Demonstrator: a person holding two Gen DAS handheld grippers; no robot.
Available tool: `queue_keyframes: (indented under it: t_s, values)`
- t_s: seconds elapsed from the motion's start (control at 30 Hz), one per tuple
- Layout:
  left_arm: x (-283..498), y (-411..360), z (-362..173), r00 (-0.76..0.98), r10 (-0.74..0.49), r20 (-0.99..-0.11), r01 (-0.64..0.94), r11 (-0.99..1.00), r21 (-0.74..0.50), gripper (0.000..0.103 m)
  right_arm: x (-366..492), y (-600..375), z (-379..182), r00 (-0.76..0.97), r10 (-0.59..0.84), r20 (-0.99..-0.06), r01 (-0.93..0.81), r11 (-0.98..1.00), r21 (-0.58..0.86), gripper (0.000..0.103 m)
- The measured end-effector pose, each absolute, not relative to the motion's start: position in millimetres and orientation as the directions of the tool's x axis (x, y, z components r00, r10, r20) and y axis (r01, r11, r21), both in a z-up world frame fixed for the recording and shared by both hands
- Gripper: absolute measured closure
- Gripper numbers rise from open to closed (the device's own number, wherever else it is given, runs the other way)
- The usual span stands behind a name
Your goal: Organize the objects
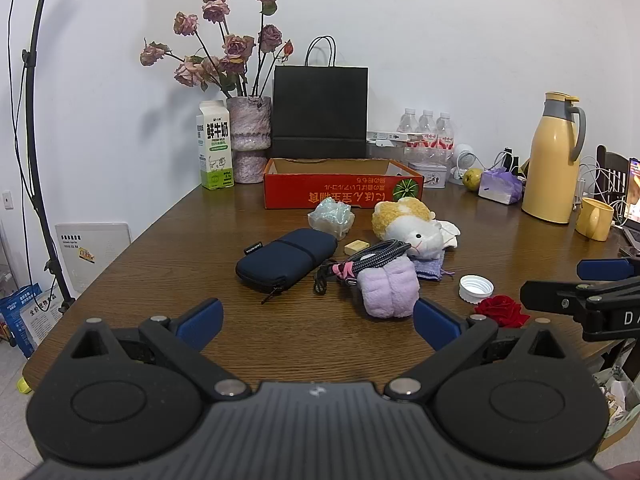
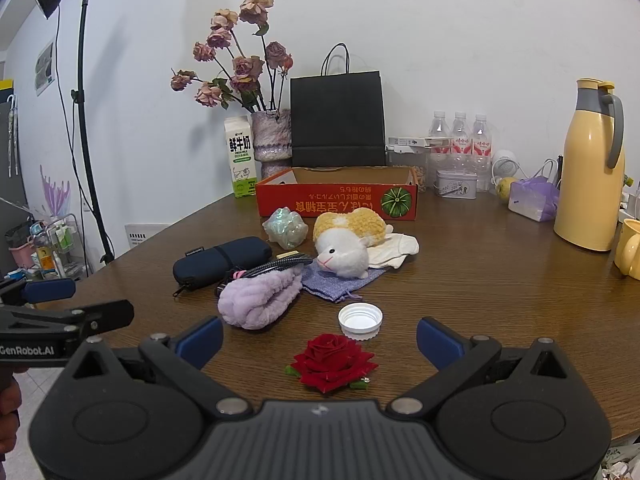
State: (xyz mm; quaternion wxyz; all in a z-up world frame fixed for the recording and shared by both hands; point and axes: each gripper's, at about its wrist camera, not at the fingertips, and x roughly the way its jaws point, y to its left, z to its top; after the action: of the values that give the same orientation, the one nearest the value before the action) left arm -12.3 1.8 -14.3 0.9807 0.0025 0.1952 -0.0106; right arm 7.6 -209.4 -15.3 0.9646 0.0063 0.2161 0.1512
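Loose items lie in the middle of the wooden table (image 1: 160,248): a navy zip pouch (image 1: 286,258), a lilac fluffy roll (image 1: 390,290) with a braided cable (image 1: 378,254) across it, a plush hamster (image 1: 412,226), an iridescent wrapper (image 1: 331,217), a white cap (image 1: 476,289) and a red rose (image 1: 500,311). Behind them sits an empty red cardboard box (image 1: 344,194). My left gripper (image 1: 316,322) hovers open before the pile. My right gripper (image 2: 320,340) is open above the rose (image 2: 333,362), with the cap (image 2: 360,321) just beyond.
Along the wall stand a milk carton (image 1: 215,146), a vase of dried flowers (image 1: 248,142), a black paper bag (image 1: 320,112), water bottles (image 1: 428,130), a yellow thermos (image 1: 554,158) and a yellow mug (image 1: 594,218). A lamp stand (image 2: 86,128) rises at the left.
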Motion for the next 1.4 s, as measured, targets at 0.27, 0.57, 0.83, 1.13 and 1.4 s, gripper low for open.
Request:
queue_keyframes:
  t_s: [0.27, 0.57, 0.83, 1.13, 1.4]
  values:
    - [-13.2, 1.3, -15.0, 0.923, -0.021, -0.385, 0.022, 1.0, 0.0, 0.0, 7.4, -209.3, -15.1, 0.861, 0.294, -0.416, -0.289, 0.954, 0.077, 0.0]
    - [-13.8, 1.0, -15.4, 0.923, -0.021, -0.384, 0.022, 1.0, 0.0, 0.0, 6.8, -209.0, -16.0, 0.86, 0.294, -0.417, -0.288, 0.954, 0.077, 0.0]
    - [-14.6, 0.6, -15.3, 0.922, -0.021, -0.386, 0.023, 1.0, 0.0, 0.0, 4.0, -209.7, -19.7, 0.86, 0.296, -0.415, -0.29, 0.954, 0.078, 0.0]
    - [-14.8, -0.4, -14.5, 0.923, -0.026, -0.385, 0.029, 1.0, 0.0, 0.0, 4.3, -209.4, -18.1, 0.86, 0.296, -0.415, -0.29, 0.954, 0.079, 0.0]
    - [-15.2, -1.2, -14.4, 0.923, -0.028, -0.385, 0.03, 1.0, -0.001, 0.0, 4.7, -209.0, -20.5, 0.86, 0.295, -0.416, -0.289, 0.954, 0.078, 0.0]
